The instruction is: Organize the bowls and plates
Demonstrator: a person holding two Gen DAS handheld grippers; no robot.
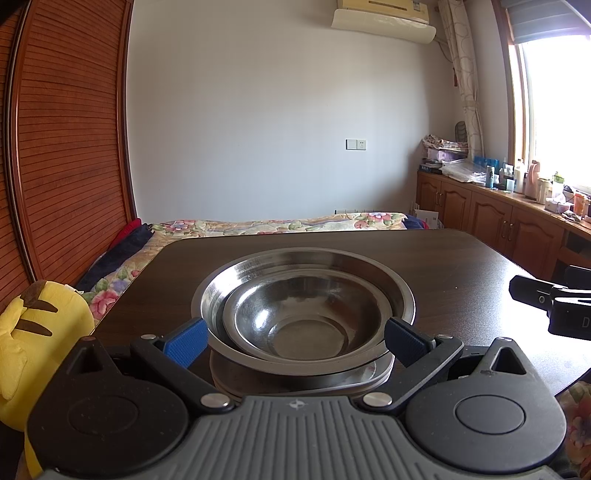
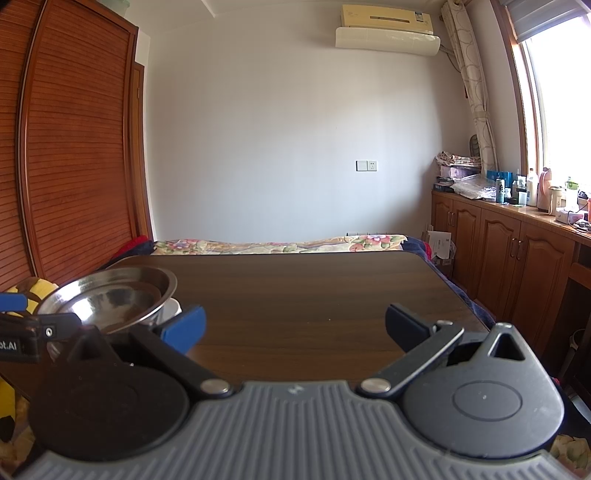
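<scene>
We are looking along the left gripper (image 1: 295, 341) at a stack of steel dishes sitting on the dark wooden tabletop (image 1: 461, 266). A small steel bowl (image 1: 306, 325) is nesting inside a larger steel bowl (image 1: 306, 266), and both are resting on a pile of flat plates (image 1: 295, 380) whose edges are peeking out beneath them. The left jaws are standing spread wide, released, with the blue pads (image 1: 184, 341) flanking the near rim of the bowls on either side; we cannot tell whether the pads are touching the metal.

This left view is also showing us the stack's interior and the plates below it, which the other camera is hiding. At its right edge a black part of the right gripper (image 1: 554, 302) is poking in above the tabletop, well apart from the dishes. A yellow plush toy (image 1: 40, 332) is sitting off the tabletop's left side, against the floral bedspread (image 1: 258, 223).

From the right wrist camera we are seeing the right gripper (image 2: 295, 328) hovering over bare tabletop (image 2: 314, 295), its jaws also spread and gripping nothing. Here the bowls (image 2: 110, 295) are showing only at the far left, seen from the side, with something white (image 2: 173, 308) just beside them that we cannot identify. The left gripper's body (image 2: 33, 332) is partly covering them. This view is giving a fuller look at the wooden cabinets (image 2: 517, 251) under the window and the wall air conditioner (image 2: 388, 33).
</scene>
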